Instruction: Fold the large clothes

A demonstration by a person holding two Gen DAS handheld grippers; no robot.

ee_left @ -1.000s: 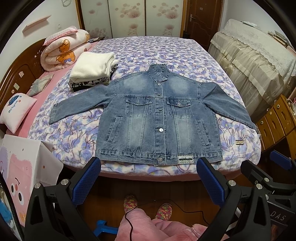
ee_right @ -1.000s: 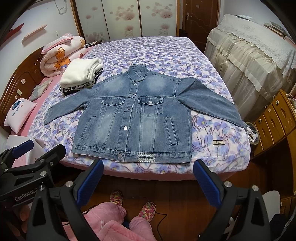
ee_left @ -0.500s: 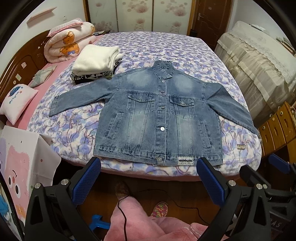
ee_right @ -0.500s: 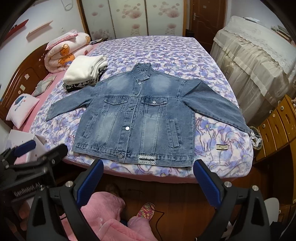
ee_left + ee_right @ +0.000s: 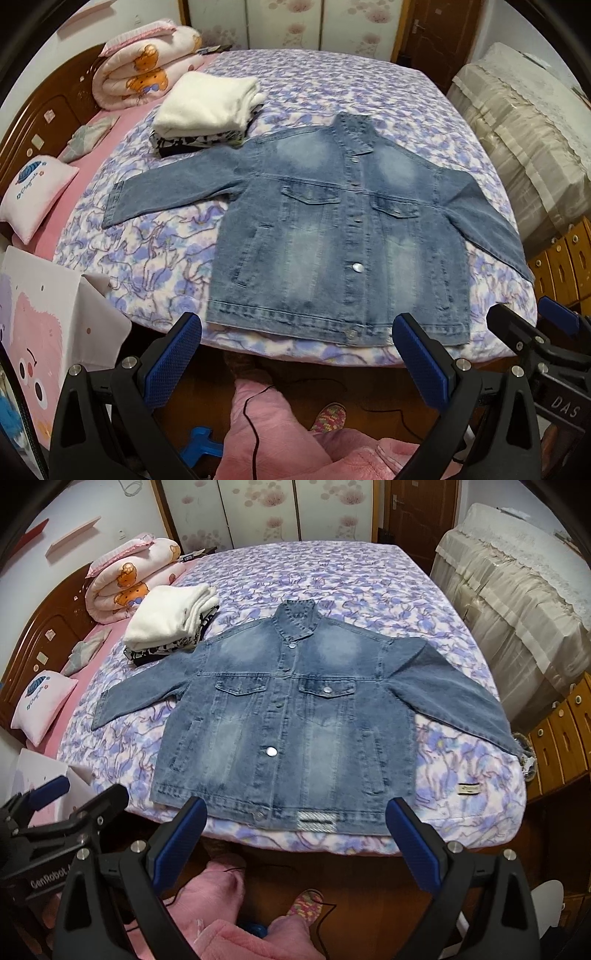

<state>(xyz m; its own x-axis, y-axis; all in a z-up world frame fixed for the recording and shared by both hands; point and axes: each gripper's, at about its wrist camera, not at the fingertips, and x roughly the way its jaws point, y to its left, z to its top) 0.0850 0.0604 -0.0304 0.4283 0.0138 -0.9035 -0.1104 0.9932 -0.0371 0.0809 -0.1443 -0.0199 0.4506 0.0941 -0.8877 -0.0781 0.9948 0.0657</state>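
A blue denim jacket (image 5: 332,236) (image 5: 288,723) lies flat and buttoned on the bed, front up, collar pointing away, both sleeves spread out to the sides. Its hem reaches the near edge of the bed. My left gripper (image 5: 297,354) hangs open just in front of the hem, holding nothing. My right gripper (image 5: 295,834) is likewise open and empty, a little short of the hem. The right gripper's body (image 5: 546,354) shows at the right of the left wrist view; the left gripper's body (image 5: 55,823) shows at the left of the right wrist view.
The bed (image 5: 332,81) (image 5: 303,568) has a purple floral cover. A stack of folded clothes (image 5: 207,107) (image 5: 170,624) sits by the left sleeve, a rolled quilt (image 5: 144,77) behind it. A cloth-covered cabinet (image 5: 524,125) and wooden drawers (image 5: 561,734) stand right. Pink-clad legs (image 5: 280,435) are below.
Both grippers have moved forward toward the bed, so the jacket looms larger and its hem now sits between the fingertips. The person's feet have stepped closer. Jaws stay open.
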